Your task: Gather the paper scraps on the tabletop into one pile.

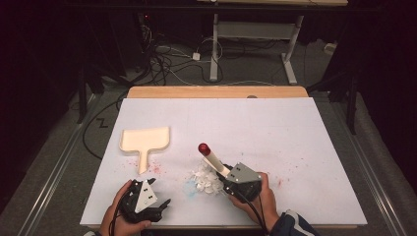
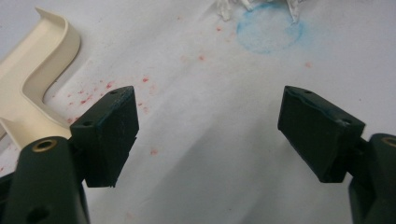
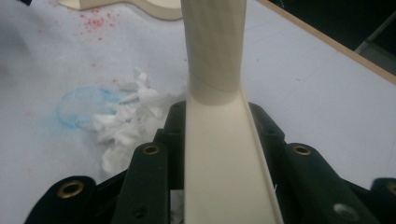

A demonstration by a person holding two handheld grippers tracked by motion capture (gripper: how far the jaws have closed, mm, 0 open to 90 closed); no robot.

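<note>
Right tongs (image 1: 227,178): clamped on brush (image 1: 212,158). Left tongs (image 1: 156,193): wide open, empty. Risk: hasty sweep scatters paper scraps (image 1: 204,181) past dustpan (image 1: 145,139).

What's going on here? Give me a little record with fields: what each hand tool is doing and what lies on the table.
Right tool: shut on the cream handle of a brush with a red tip, beside the paper scraps
Left tool: open, nothing between its jaws, low over the white table sheet
Paper scraps: small white pile at the brush end
Dustpan: cream, lying flat, apart from both tools
Marks: red specks and a blue ring stain on the sheet
</note>
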